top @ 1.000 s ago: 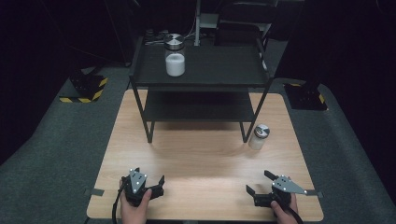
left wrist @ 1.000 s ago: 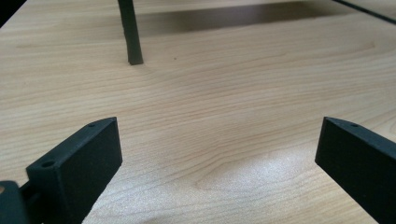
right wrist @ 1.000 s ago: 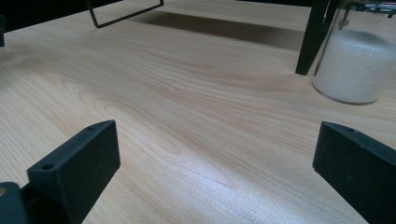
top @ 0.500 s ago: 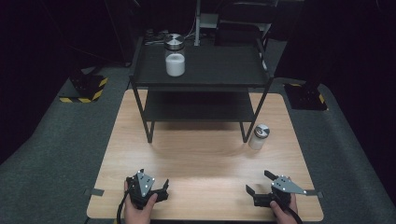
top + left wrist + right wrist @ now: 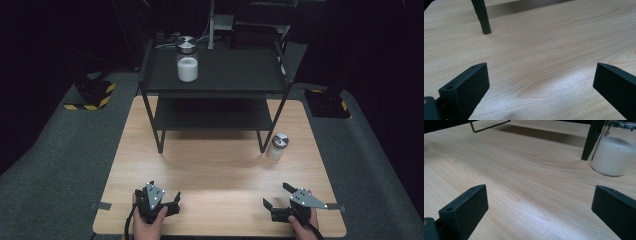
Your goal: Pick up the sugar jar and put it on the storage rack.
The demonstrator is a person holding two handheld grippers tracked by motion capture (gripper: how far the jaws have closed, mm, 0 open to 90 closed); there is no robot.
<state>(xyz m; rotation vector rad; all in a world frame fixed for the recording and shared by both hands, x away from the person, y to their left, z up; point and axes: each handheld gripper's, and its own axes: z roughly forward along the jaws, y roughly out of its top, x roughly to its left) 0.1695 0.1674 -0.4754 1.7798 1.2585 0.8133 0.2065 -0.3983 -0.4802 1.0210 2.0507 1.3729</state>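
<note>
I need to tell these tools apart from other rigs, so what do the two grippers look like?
The left gripper and right gripper are black, each with two blocky, flat-faced jaws. The fingers have small round holes near their tips. Each gripper carries a grey three-cornered plate dotted with small marks, and a black cable trails from each. No sleeves are visible on the hands.
</note>
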